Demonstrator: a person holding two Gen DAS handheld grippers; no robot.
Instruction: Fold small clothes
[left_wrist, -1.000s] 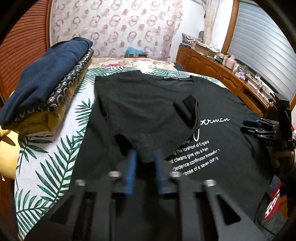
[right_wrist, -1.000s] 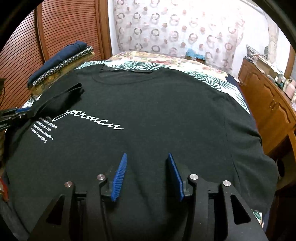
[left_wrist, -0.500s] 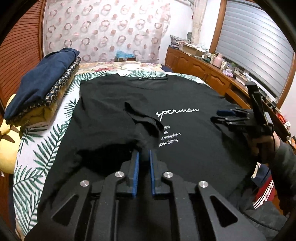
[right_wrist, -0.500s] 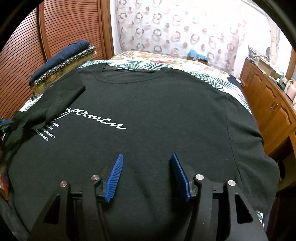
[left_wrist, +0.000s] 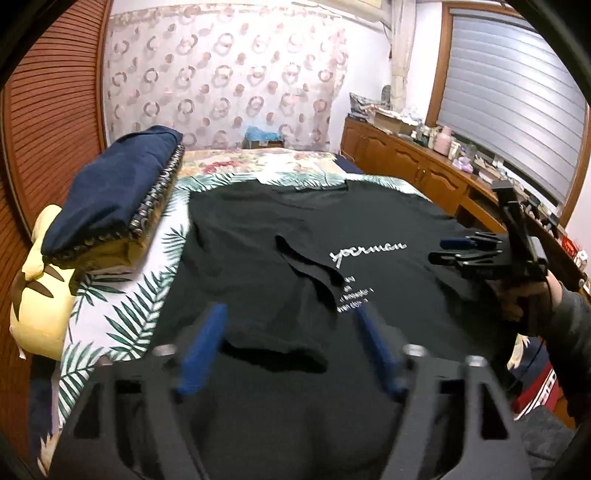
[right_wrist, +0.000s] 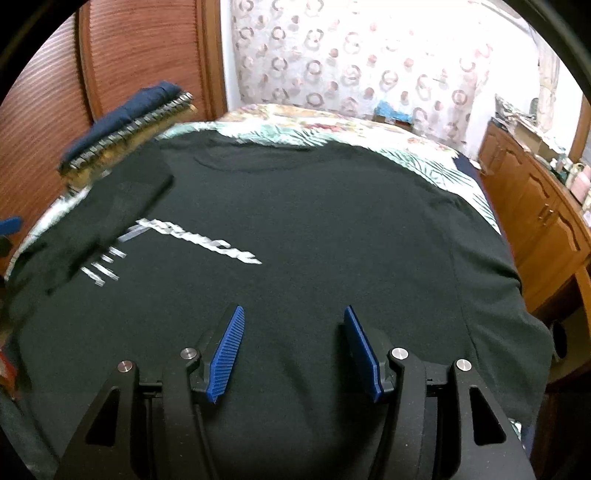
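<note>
Bedding with a green palm-leaf print (left_wrist: 122, 321) covers the bed on which the black cotton T-shirt with white script lettering (left_wrist: 399, 221) is spread front up, its neckline toward the far end. The shirt is judged light, limp and non-slippery, so any lifted edge will sag and drag the rest; hold is best taken at a seam, hem or sleeve cuff, where the cloth is doubled. One side, with its sleeve (left_wrist: 310, 269), is seen already laid inward over part of the lettering, while the opposite sleeve (right_wrist: 495, 295) is left flat near the bed's edge. Beside the shirt a stack of folded cloth topped by a navy piece (left_wrist: 122, 192) is seen, with a yellow plush cushion (left_wrist: 40, 302) below it. No containers can be made out on the bed. The left tool (left_wrist: 291, 347) is opening, nothing pinched between its blue pads; the right tool (right_wrist: 291, 350) is held parted above the shirt's lower front, empty.
</note>
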